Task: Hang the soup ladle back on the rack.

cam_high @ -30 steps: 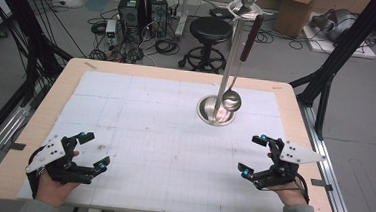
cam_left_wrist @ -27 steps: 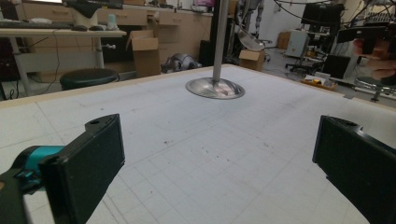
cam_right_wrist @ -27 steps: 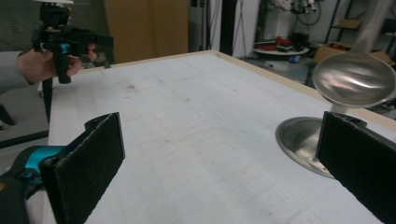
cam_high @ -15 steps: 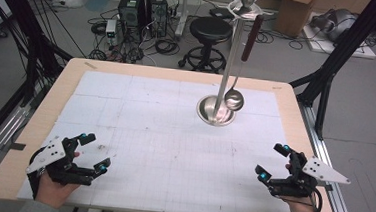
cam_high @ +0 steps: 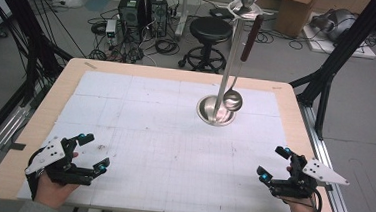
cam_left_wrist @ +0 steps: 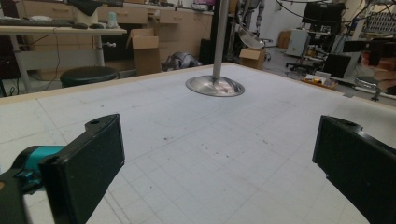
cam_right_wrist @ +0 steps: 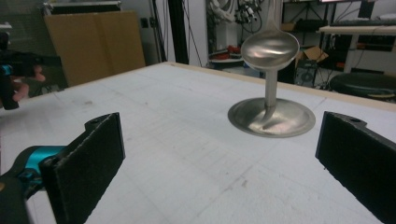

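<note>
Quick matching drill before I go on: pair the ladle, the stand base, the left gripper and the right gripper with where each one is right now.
Things:
1. ladle
2. stand base
3. left gripper
4. right gripper

Places:
A. near corner of the table, on the person's right, jaws open
B. hanging by its handle from the top of the stand, bowl down
C. near corner of the table, on the person's left, jaws open
D. flat on the white mat, far half of the table

Pairs: 1-B, 2-D, 3-C, 4-A
</note>
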{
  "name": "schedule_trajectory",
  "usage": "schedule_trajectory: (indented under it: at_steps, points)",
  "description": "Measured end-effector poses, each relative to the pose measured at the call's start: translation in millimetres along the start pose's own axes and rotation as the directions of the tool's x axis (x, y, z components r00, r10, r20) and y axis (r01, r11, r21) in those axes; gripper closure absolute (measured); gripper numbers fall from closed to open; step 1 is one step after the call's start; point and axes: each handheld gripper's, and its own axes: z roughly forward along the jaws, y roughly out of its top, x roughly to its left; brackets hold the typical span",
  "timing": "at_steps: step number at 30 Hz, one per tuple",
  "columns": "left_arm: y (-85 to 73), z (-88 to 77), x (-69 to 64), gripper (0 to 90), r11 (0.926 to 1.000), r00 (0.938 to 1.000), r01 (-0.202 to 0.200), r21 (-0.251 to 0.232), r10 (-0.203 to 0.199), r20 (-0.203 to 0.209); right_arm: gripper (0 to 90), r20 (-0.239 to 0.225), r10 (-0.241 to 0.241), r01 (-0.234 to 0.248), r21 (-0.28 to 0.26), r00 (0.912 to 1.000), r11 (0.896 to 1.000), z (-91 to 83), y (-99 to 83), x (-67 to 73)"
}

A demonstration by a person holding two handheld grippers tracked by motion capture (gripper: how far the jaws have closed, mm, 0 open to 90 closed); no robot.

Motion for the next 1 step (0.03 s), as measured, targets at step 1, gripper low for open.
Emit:
schedule_trajectory:
  at_steps: [1]
  points:
    - [0.0, -0.1, 0.7, 2.5, 1.0000, 1.0000, -0.003, 0.002, 0.003, -0.003, 0.0, -0.005, -0.002, 0.002, -0.005, 1.0000, 1.000, 0.5, 0.6, 0.1]
